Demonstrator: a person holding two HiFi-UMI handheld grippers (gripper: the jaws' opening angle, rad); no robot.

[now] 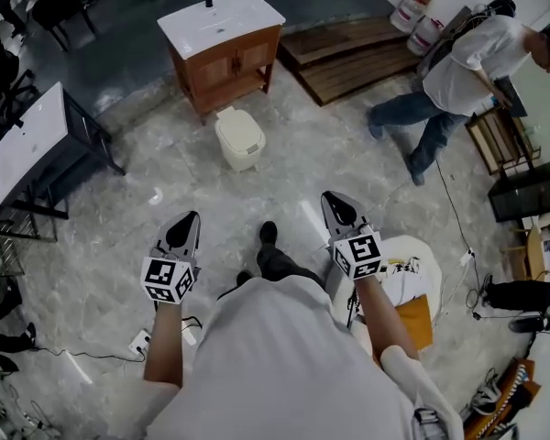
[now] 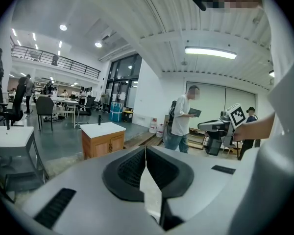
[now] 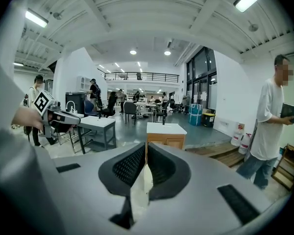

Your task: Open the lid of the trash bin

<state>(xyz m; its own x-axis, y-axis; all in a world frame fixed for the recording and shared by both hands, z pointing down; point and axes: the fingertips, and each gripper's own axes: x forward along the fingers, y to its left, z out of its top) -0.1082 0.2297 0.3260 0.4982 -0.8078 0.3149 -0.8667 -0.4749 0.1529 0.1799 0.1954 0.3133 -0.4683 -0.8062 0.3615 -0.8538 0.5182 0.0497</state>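
Note:
The cream trash bin (image 1: 240, 138) stands on the marble floor ahead of me, right in front of a wooden cabinet (image 1: 222, 58), and its lid lies flat and closed. My left gripper (image 1: 187, 220) and right gripper (image 1: 335, 200) hover side by side well short of the bin, one on each side of my foot, both pointing forward. In the left gripper view the left gripper (image 2: 145, 152) has its jaws pressed together on nothing. The right gripper (image 3: 146, 150) looks the same in the right gripper view. In both gripper views the jaws hide the bin; only the cabinet (image 2: 103, 140) (image 3: 165, 133) shows.
A person in a white shirt (image 1: 467, 62) stands at the far right beside wooden pallets (image 1: 348, 53). A dark-framed table (image 1: 32, 140) is at the left. A white seat with clutter (image 1: 412, 278) is close on my right. A power strip (image 1: 139, 342) and cables lie on the floor.

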